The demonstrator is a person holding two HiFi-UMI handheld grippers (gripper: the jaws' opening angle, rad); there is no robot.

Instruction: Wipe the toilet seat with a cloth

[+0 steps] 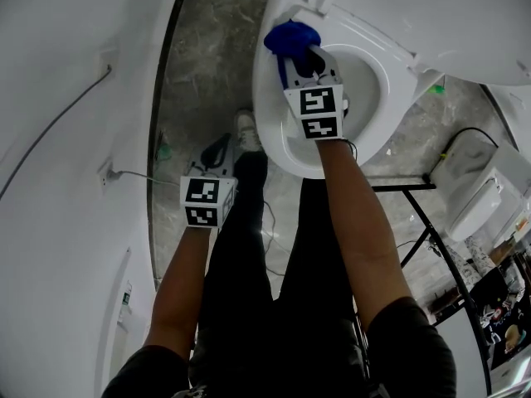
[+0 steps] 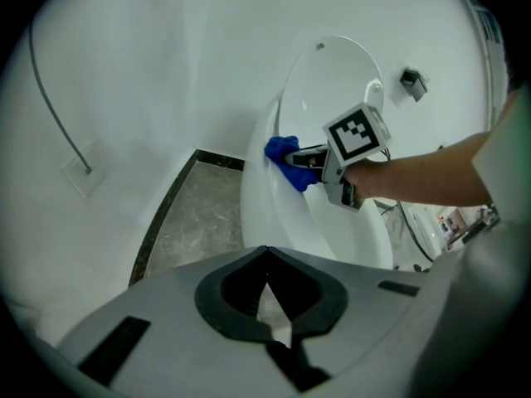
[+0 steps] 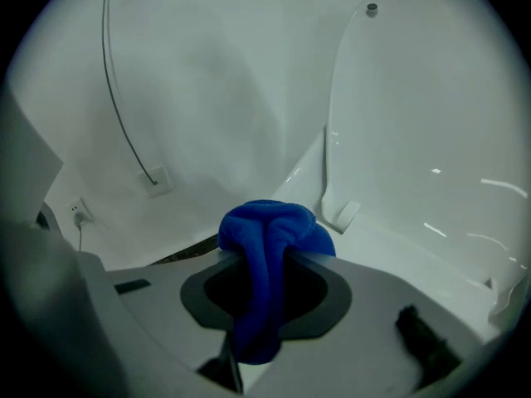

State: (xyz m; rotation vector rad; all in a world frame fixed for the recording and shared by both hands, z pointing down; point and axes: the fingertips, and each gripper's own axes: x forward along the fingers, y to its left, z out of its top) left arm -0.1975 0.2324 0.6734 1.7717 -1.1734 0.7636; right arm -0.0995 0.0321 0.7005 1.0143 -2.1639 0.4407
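A white toilet seat (image 1: 274,131) rings the bowl, with the lid (image 3: 415,139) raised. My right gripper (image 1: 292,55) is shut on a bunched blue cloth (image 1: 290,37), pressed against the seat's far left rim near the hinge. The cloth (image 3: 270,247) fills the jaws in the right gripper view, and it (image 2: 290,160) shows against the seat (image 2: 265,206) in the left gripper view. My left gripper (image 1: 217,152) hangs shut and empty over the floor, left of the bowl's front; its jaws (image 2: 265,259) meet at the tip.
A curved white wall (image 1: 75,139) with a cable (image 1: 58,114) and socket (image 1: 108,172) lies left. Grey marble floor (image 1: 207,73) runs between wall and toilet. The person's dark legs (image 1: 249,247) and shoe (image 1: 246,129) stand before the bowl. A black frame (image 1: 431,230) and white items sit right.
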